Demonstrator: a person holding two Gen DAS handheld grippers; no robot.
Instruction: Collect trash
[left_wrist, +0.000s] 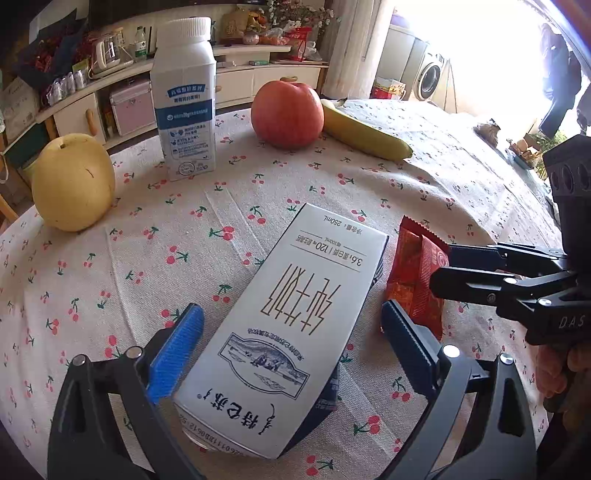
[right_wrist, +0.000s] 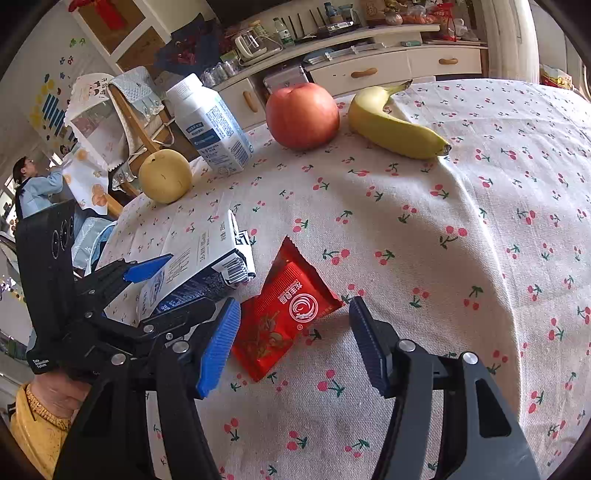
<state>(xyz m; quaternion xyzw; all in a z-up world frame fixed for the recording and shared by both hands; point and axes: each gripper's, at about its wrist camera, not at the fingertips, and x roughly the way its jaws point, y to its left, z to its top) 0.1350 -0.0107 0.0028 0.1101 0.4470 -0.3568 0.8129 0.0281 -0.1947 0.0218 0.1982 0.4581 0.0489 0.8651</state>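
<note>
A flat grey milk carton (left_wrist: 295, 314) lies on the cherry-print tablecloth (left_wrist: 184, 229). My left gripper (left_wrist: 291, 332) straddles it, open, with cloth showing between its right pad and the carton's edge. Right of the carton lies a red snack packet (right_wrist: 284, 314). My right gripper (right_wrist: 293, 345) stands open around the packet's near end; its left pad is at the packet's edge and its right pad is apart. In the right wrist view the left gripper (right_wrist: 192, 280) spans the carton (right_wrist: 199, 266). In the left wrist view the right gripper (left_wrist: 441, 266) hangs over the packet (left_wrist: 413, 280).
At the table's far side stand an upright white and blue drink carton (left_wrist: 184, 103), a pear (left_wrist: 74, 181), an apple (left_wrist: 286, 114) and a banana (left_wrist: 365, 134). A chair (right_wrist: 125, 110) and a person (right_wrist: 33, 181) are beyond the left edge. Shelves line the back wall.
</note>
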